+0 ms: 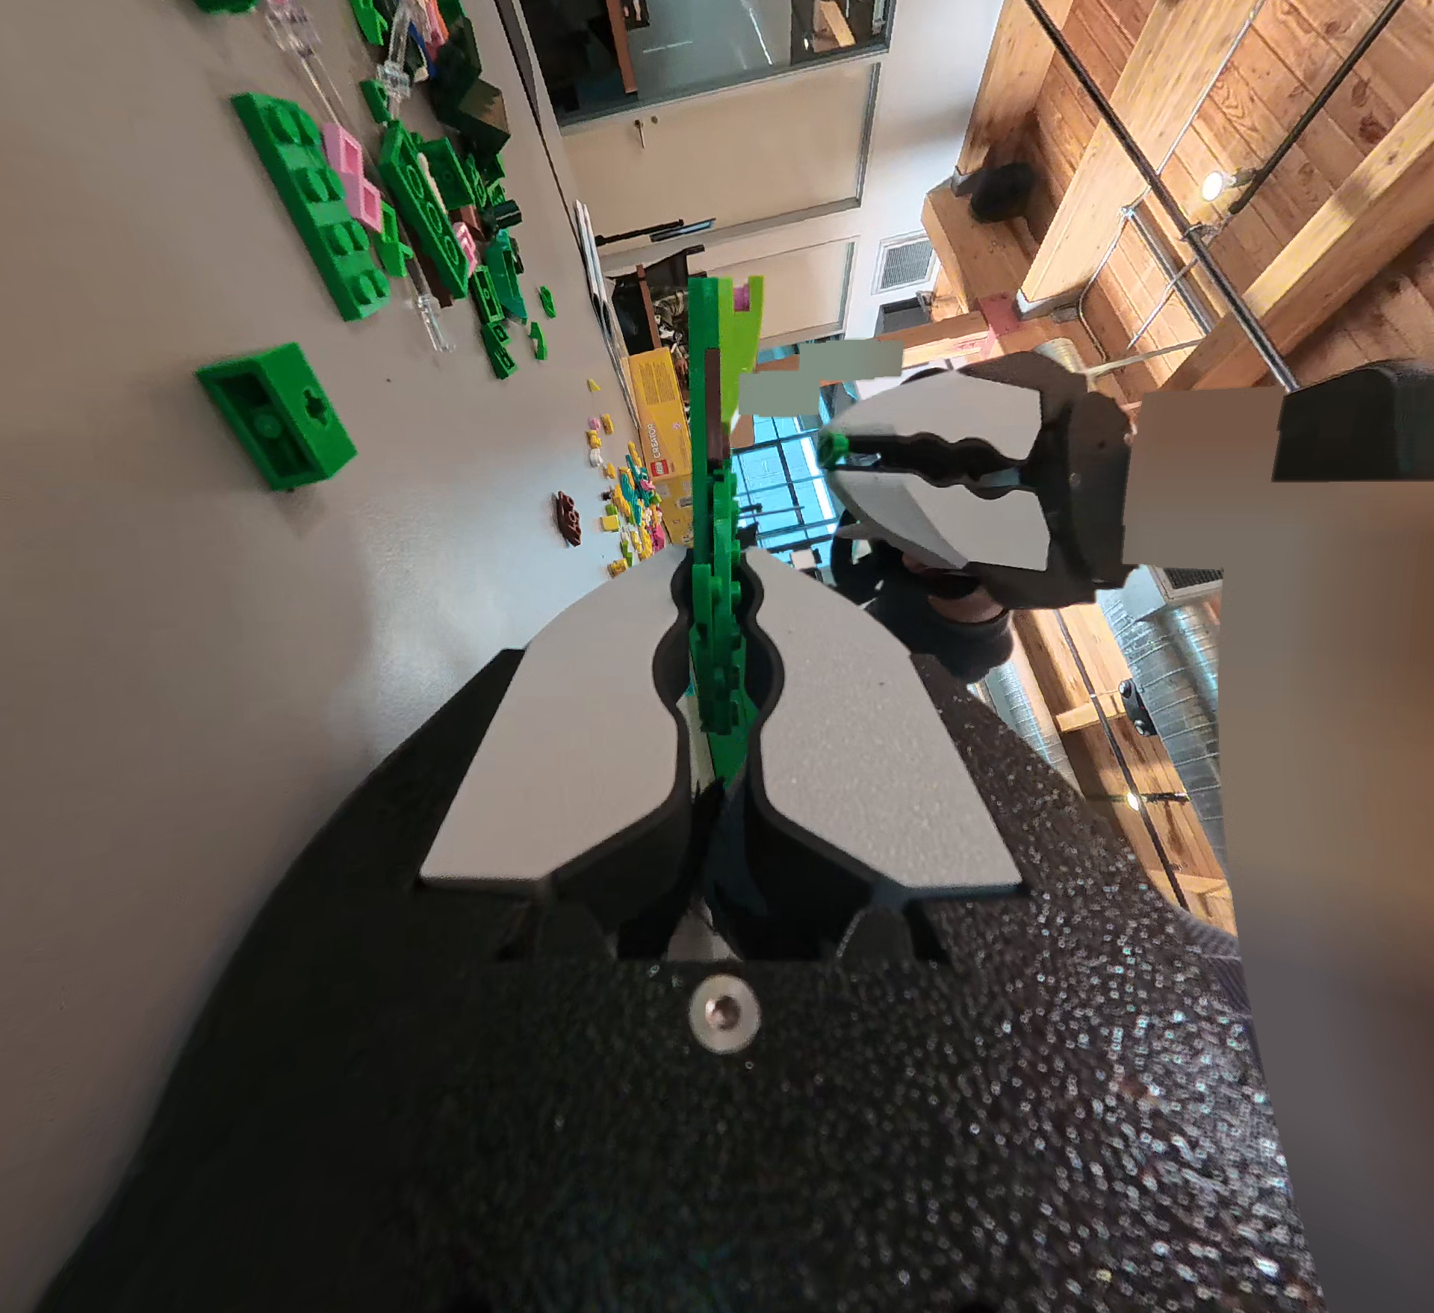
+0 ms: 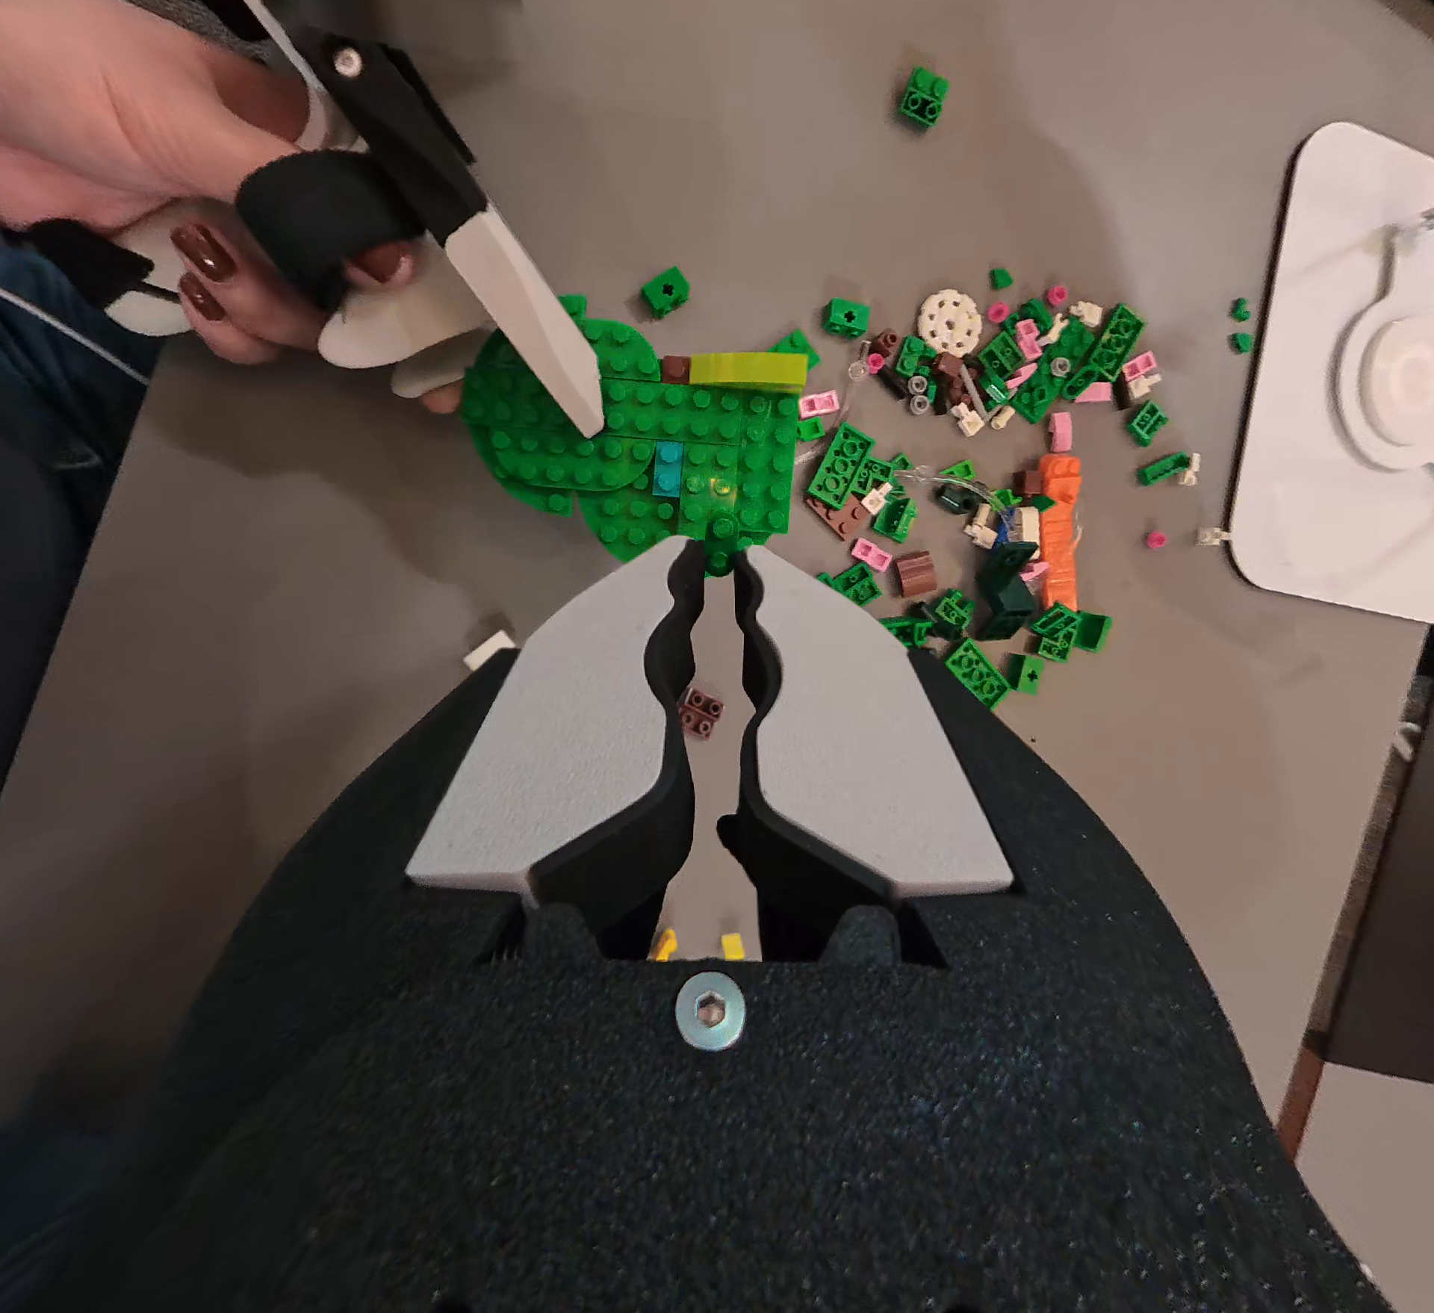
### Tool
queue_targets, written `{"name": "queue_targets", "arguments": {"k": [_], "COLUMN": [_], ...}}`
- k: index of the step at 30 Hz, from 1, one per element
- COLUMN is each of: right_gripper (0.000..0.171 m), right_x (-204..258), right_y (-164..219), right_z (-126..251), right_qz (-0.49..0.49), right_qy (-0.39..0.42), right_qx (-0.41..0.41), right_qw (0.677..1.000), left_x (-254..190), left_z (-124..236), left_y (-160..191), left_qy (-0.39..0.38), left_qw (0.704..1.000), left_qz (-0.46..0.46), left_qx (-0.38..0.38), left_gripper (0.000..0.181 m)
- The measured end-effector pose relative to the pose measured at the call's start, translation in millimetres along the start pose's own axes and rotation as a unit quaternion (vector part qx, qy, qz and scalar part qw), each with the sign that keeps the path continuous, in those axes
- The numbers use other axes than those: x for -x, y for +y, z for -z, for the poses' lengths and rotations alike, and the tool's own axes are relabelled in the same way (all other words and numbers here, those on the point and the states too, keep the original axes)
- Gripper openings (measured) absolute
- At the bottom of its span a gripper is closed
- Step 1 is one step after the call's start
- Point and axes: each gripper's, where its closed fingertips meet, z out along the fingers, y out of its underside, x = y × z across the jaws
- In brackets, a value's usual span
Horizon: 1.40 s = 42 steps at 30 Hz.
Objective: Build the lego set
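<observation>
in the left wrist view the left gripper has its jaws closed tight on the green lego base, a flat build of stacked plates held on edge, so only its thin side shows running up between the fingers. a lime piece with a bit of pink at its tip and a brown strip sit at the far end of the build. just beyond and to the side, the right gripper points in at the base with its jaws nearly together and a small green stud piece pinched at the tips.

in the right wrist view the right gripper shows the same thing from its own end: jaws narrowed to a slim gap, the small green piece caught between the tips right at the lower edge of the green base. the base faces the camera, studs up, with a teal tile near its middle. the left gripper clamps it from the upper left, held by a hand.

below the build lies the grey tabletop. a small brown plate rests on it near the right gripper's fingers. farther off to the right is a scatter of loose bricks, mostly green with pink, brown, white and an orange piece. a white tray sits at the far right edge.
</observation>
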Motion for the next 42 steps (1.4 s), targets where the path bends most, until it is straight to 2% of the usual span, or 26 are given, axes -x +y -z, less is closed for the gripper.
{"name": "queue_targets", "arguments": {"k": [4, 14, 42], "right_gripper": [0.006, 0.007, 0.008], "right_x": [-4, 12, 14], "right_y": [1, 12, 11], "right_z": [-7, -25, -29], "right_qz": [0.014, 0.025, 0.037], "right_qy": [0.027, -0.011, 0.038], "right_qx": [-0.001, 0.053, 0.108], "right_qw": [1.000, 0.998, 0.993], "left_x": [1, 0, 0], "left_z": [0, 0, 0], "left_y": [1, 1, 1], "left_qy": [-0.004, 0.002, -0.001], "left_qw": [1.000, 1.000, 1.000], "left_qz": [-0.002, 0.001, 0.001], "left_qx": [0.004, 0.004, 0.000], "left_gripper": [0.008, 0.008, 0.008]}}
